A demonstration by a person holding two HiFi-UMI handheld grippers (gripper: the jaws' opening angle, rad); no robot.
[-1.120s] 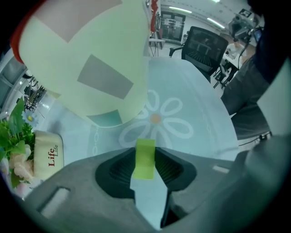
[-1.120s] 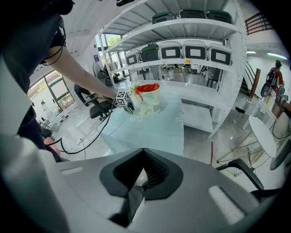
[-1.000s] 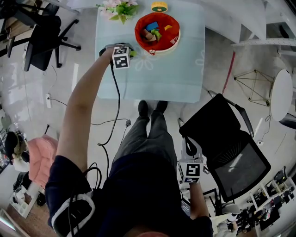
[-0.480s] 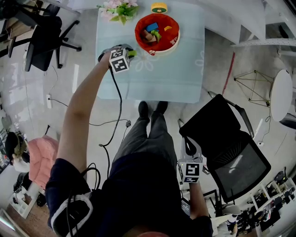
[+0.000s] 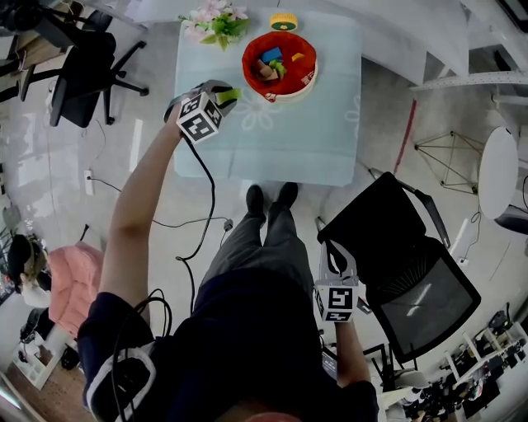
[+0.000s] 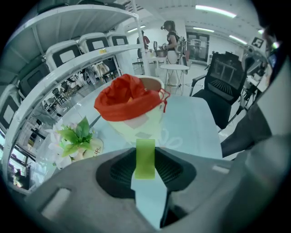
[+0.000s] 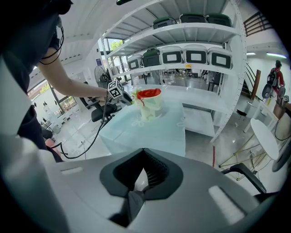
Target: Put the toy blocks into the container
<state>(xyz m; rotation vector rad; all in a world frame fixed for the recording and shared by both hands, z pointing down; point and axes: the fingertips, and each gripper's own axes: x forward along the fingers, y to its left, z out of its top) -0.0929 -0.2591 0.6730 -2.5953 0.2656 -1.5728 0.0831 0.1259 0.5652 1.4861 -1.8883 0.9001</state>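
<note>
Fingers: our left gripper [image 5: 221, 93] is narrow, pinching the green block [image 6: 145, 158]; our right gripper [image 7: 136, 190] is closed on nothing, down at our side.
Counter [image 5: 289, 140]: lies under the left gripper only; the right is well off it.
Container [image 6: 131, 105]: sits straight ahead of the left fingers, near, just past the block's tip.
Block: its long axis runs along the fingers and aims at the container.

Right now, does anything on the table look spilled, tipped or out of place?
Nothing stands out. The red container sits upright on the table with blocks inside, the flowers stand at a back corner, and the left gripper holds a green block clear of the tabletop.
</note>
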